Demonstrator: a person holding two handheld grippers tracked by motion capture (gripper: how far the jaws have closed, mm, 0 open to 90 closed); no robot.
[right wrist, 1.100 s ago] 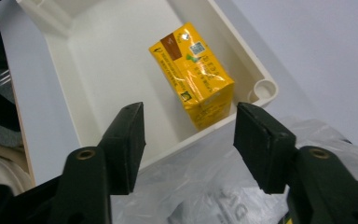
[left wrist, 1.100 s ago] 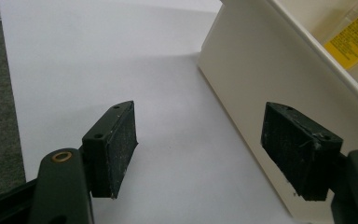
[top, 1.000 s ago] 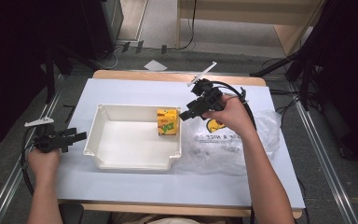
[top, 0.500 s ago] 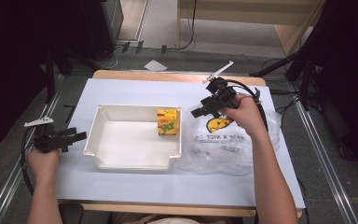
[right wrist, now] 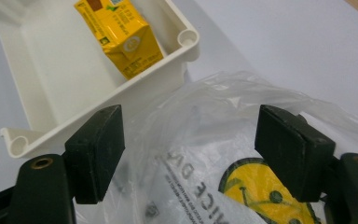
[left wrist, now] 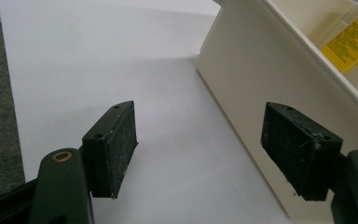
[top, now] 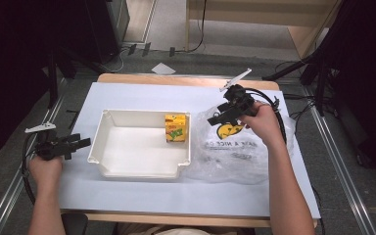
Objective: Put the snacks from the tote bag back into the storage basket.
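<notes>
Carton, a yellow cardboard juice box [top: 175, 128], stands upright inside the shallow white plastic tray [top: 142, 169], so placement looks done. Right gripper [top: 219, 115] has just been opening, jaws wide over the clear plastic bag [top: 235, 152] (nothing clamped). Left gripper [top: 81, 143] open, idle beside the tray.

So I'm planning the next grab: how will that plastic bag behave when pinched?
The plastic bag looks thin and crumpled, so it is probably floppy and light. Its glossy film may slip or bunch between pads.
</notes>
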